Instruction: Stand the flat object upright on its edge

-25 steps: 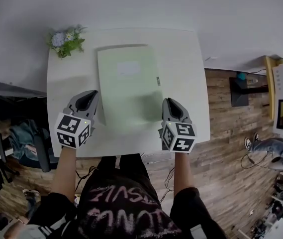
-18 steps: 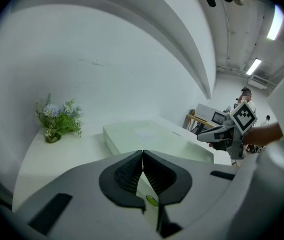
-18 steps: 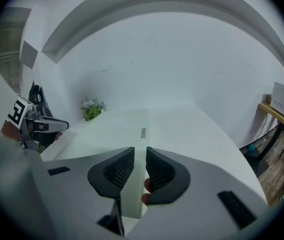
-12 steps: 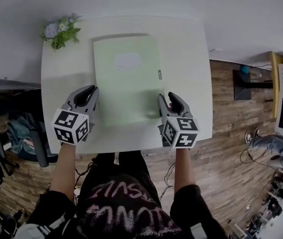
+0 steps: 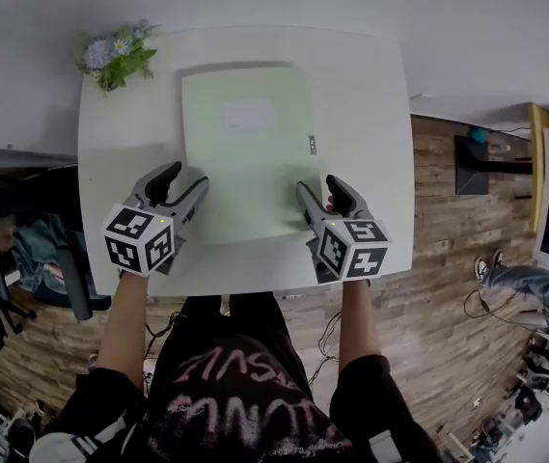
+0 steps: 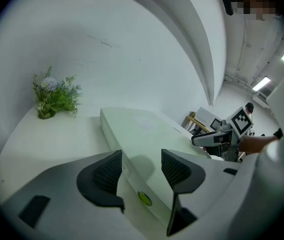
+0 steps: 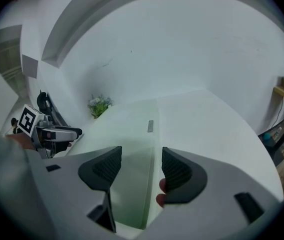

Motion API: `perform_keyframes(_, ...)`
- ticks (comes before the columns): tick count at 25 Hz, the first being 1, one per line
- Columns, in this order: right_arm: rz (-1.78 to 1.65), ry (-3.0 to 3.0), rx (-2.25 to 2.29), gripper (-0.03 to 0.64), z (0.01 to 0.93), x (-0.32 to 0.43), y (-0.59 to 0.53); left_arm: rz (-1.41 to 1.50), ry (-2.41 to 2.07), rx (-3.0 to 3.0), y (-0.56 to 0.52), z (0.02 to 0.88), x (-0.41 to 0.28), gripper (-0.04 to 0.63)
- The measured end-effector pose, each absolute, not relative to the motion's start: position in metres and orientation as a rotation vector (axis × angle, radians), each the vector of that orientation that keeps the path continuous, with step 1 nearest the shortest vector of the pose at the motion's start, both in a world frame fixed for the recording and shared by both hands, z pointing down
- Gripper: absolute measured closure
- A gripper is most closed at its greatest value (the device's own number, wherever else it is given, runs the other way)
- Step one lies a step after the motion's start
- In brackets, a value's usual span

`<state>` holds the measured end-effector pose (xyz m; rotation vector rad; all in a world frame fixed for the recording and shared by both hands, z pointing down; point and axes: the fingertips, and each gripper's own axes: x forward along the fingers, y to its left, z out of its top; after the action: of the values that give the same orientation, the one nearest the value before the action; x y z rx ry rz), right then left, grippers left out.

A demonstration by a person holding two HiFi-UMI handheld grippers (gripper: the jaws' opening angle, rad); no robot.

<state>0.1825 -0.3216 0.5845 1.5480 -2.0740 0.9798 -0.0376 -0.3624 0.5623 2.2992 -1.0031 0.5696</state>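
White table (image 5: 370, 114) filling view; green folder (image 5: 250, 152) lying flat at centre. Left gripper (image 5: 187, 177) and right gripper (image 5: 317, 185) opening jaws, each straddling one near side edge of folder, pads not pressing. Likely step: taking grip. Next move calling for closing on both edges, then tilting folder upright.

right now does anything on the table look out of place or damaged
Nothing stands out. The green folder lies flat on the table, with flowers at the far left corner. The left claw and right claw are opening, each with a folder edge between its jaws.
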Motion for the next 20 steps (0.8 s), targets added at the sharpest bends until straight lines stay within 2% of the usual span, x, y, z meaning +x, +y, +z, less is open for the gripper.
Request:
perform_keyframes(8,1.024,-2.068,1.495,0.360,0.591,0.181,-0.329,0.584,-0.988,2.256,-0.365,0.572,-0.038,0.314)
perform_keyframes(20,1.206,-2.064,1.404,0.357,0.602,0.178,-0.332,0.597,-0.926,2.191,-0.366,0.586,-0.031,0.308)
